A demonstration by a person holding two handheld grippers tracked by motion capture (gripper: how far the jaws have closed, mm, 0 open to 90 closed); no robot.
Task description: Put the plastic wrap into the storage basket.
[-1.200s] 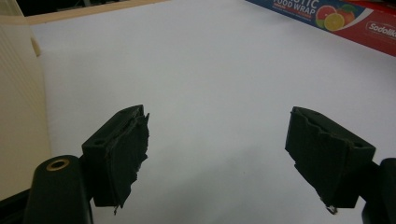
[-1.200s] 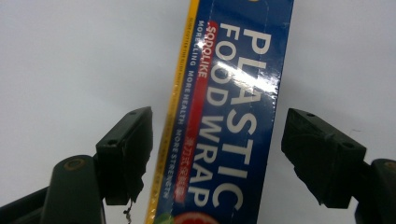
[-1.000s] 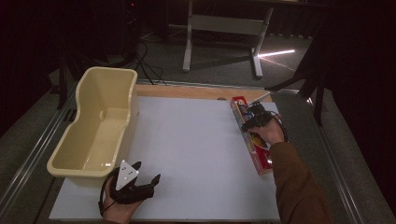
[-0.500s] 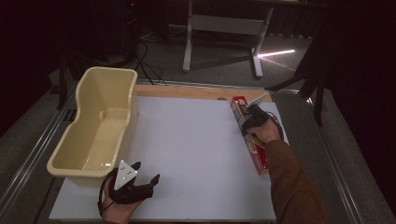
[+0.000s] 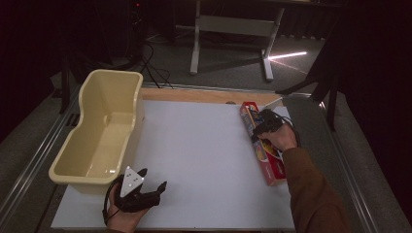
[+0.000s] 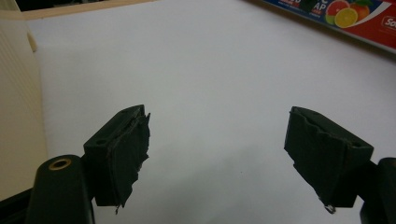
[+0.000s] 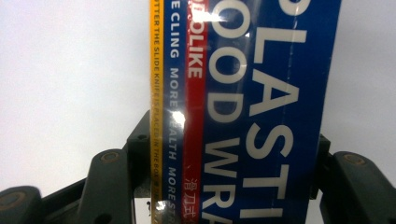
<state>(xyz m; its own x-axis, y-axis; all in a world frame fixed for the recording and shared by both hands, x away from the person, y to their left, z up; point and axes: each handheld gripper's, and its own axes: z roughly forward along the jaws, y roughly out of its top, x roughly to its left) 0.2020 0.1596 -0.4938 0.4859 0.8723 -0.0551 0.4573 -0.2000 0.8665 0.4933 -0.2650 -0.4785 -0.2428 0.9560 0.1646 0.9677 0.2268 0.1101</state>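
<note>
A long red and blue plastic wrap box (image 5: 272,165) lies flat along the right side of the white tabletop (image 5: 199,145). My right gripper (image 5: 262,128) sits over its far half. In the right gripper view the jaws stand on either side of the box (image 7: 261,116), pressed against its long sides, so the right gripper (image 7: 231,140) is shut on it. My left gripper (image 5: 154,178) rests near the front left of the table, just right of the tub. It is open, with only bare tabletop between its jaws (image 6: 217,140). The box's printed end (image 6: 345,14) shows far off.
A cream plastic tub (image 5: 87,177) stands empty along the table's left edge. A wooden strip (image 5: 194,94) runs along the far edge. Beyond it are a dark floor, cables and a metal stand (image 5: 233,29).
The right hand and gripper have shifted very slightly on the box, which still lies on the table. The left gripper has not moved.
</note>
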